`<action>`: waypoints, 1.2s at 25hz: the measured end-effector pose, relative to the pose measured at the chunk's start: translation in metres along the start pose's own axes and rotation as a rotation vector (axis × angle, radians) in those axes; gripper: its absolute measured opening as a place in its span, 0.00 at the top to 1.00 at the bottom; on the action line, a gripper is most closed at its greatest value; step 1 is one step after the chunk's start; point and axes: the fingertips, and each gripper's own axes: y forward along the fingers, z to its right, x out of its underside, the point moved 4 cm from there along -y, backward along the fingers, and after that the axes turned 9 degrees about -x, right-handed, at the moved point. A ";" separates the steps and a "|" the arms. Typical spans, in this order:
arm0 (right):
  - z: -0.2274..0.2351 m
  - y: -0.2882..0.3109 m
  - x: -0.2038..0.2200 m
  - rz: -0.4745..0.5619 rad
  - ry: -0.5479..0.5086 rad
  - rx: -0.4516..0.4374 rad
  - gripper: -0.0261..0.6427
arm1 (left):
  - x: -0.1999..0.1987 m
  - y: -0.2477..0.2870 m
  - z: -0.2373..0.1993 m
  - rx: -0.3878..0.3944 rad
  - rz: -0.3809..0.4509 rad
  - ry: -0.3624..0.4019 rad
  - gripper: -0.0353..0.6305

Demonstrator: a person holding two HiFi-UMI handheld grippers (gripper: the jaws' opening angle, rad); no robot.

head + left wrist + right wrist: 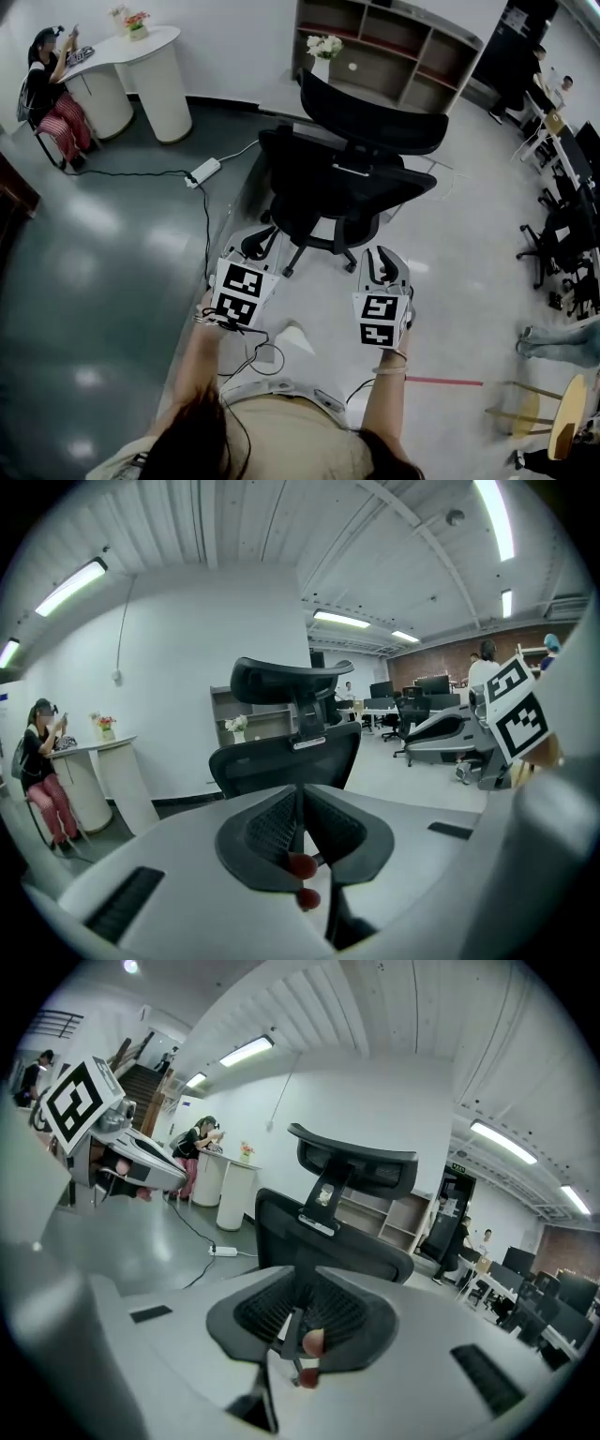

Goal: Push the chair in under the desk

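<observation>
A black office chair (347,178) with a headrest (370,117) stands ahead of me, its back turned toward me. It fills the middle of the left gripper view (281,761) and the right gripper view (319,1232). Beyond it a pale desk top (281,112) carries a vase of flowers (323,52); the chair hides most of the desk. My left gripper (255,248) (300,803) hangs just short of the chair's base, shut and empty. My right gripper (377,262) (302,1302) is level with it to the right, its jaws a narrow slit apart with nothing between them.
A power strip (203,171) and its cable lie on the dark floor to the left. At a round white counter (150,66) far left sits a person (52,94). A shelf unit (394,47) stands behind the desk. More chairs (553,244), a wooden stool (553,412) and a red floor line (441,381) are to the right.
</observation>
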 end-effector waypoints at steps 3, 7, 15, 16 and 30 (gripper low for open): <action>-0.008 -0.015 0.005 0.009 0.021 0.002 0.86 | 0.011 -0.015 0.004 0.002 0.024 -0.040 0.90; -0.015 -0.036 0.011 0.016 0.034 0.030 0.90 | 0.014 -0.038 0.011 -0.011 0.038 -0.039 0.90; -0.031 -0.071 0.010 0.041 0.038 0.063 0.91 | 0.013 -0.072 0.023 -0.032 0.060 0.007 0.90; -0.034 -0.074 0.009 0.048 0.034 0.064 0.91 | 0.013 -0.075 0.024 -0.032 0.064 0.011 0.90; -0.059 -0.104 0.000 0.063 -0.014 0.083 0.92 | 0.024 -0.114 0.030 -0.046 0.080 0.013 0.90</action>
